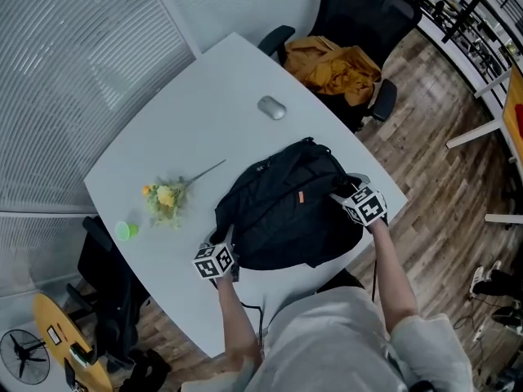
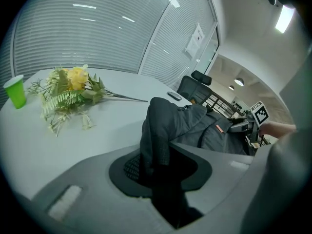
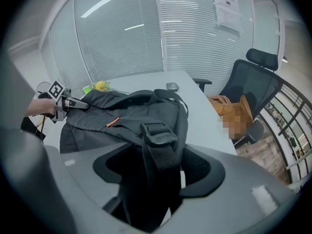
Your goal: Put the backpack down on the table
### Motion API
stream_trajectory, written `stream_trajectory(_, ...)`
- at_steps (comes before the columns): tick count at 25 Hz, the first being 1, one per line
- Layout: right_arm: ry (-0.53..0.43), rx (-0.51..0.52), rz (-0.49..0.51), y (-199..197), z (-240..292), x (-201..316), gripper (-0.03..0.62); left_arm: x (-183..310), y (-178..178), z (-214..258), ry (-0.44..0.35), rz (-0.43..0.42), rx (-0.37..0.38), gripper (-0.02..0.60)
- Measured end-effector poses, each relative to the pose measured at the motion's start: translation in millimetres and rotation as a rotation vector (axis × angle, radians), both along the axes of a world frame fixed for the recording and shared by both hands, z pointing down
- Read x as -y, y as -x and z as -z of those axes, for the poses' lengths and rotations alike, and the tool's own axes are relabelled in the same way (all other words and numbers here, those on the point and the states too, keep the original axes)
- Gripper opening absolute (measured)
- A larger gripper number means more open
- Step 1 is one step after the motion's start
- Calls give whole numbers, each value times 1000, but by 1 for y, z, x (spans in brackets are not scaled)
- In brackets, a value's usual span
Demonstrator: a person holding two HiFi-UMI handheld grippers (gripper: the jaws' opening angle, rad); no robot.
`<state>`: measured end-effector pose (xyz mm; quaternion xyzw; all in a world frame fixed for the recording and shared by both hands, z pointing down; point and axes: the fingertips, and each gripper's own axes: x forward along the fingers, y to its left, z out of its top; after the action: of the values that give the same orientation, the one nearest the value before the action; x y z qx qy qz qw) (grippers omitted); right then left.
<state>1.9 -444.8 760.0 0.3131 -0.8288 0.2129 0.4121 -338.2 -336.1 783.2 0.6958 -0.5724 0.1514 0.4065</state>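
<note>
Head view: shows backpack (image 1: 282, 211) lying flat on tabletop (image 1: 204, 113), near person-side edge. Left gripper view: shows left hand-held gripper (image 2: 161, 165) released, jaws apart, fold (image 2: 156, 130) of backpack fabric loose between them. Right gripper view: shows right hand-held gripper (image 3: 156, 167) released, strap (image 3: 157, 135) with buckle between parted jaws, gap alongside.

White table (image 1: 204, 113) is carrying a black backpack (image 1: 286, 211); a yellow bouquet (image 1: 167, 196) is lying at nine o'clock, green cup (image 1: 126, 230) at eight, grey mouse (image 1: 271, 107) at twelve.
</note>
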Motion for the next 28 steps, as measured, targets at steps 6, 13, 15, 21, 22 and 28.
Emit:
stream_trajectory(6,0,-75,82,-11,-1,4,323,-1,4,-11,36,28,44,129)
stream_trajectory(13,-1,-100,60,-12,-16,6,325,-1,5,-21,66,22,73,147)
stream_trajectory(15,8,-85,24,-15,-21,5,325,-1,5,-25,73,27,67,150)
stream_trajectory(21,-31,-106,9,-13,-25,6,325,-1,6,-33,84,50,118,155)
stream_trajectory(22,-38,-118,16,-11,-25,5,324,0,6,-33,85,54,131,156)
stream_trajectory(28,-110,-157,-9,-10,-27,0,312,0,6,-36,60,63,169,160)
